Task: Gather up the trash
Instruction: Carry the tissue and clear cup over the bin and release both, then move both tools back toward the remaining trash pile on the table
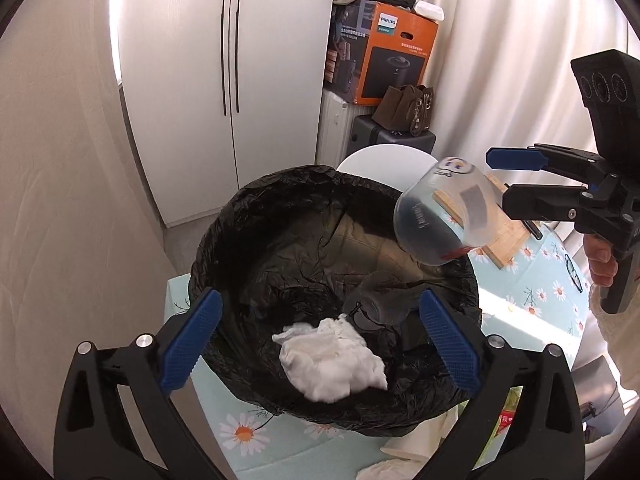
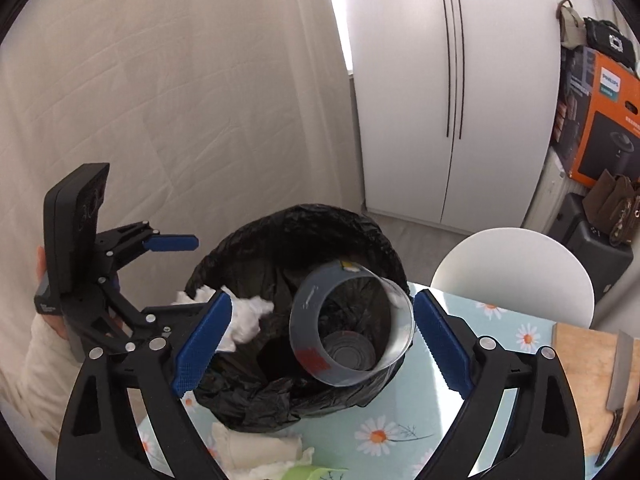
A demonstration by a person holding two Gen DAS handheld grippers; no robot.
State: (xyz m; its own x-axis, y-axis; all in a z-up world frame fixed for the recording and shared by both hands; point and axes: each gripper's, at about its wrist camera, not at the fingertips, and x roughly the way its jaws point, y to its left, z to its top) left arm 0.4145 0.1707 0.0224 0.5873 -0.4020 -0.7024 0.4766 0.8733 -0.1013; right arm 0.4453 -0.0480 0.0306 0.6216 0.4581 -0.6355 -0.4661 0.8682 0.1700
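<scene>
- Looking down into a round bin with a black bag (image 1: 256, 216) that is shiny and full of crinkles, sitting on a table with a light blue cloth (image 1: 532, 292) dotted with daisies.
- I am seeing a clear plastic cup (image 1: 444, 216) in the air over the bin's rim. It is smooth and see-through, with a red patch near its mouth, and it is tilting on its side.
- In the right wrist view the same cup (image 2: 352, 328) is showing its open mouth, and I can see straight down to its round bottom.
- My right gripper (image 2: 320, 344) is holding its blue, bumpy fingers (image 2: 204, 340) spread wide. The cup is sitting between them but no pad is touching it.
- My left gripper (image 1: 316, 340) is also standing wide, with nothing pinched between its fingers (image 1: 192, 340).
- A soft, crumpled white tissue (image 1: 332, 352) is lying inside the bag, right under the left gripper. Beside it a second clear cup (image 1: 376, 300) is lying in the dark of the bag.
- Both grippers are pointing down at a slant toward the bin, one from each side.
- A hand (image 1: 600, 256) is gripping the black handle of the right gripper, with a cream sleeve below it.
- A wooden board (image 2: 588, 360) with a knife (image 2: 616, 384) is resting on the table's far side.
- More crumpled paper (image 2: 256, 452) is lying on the cloth beside the bin.
</scene>
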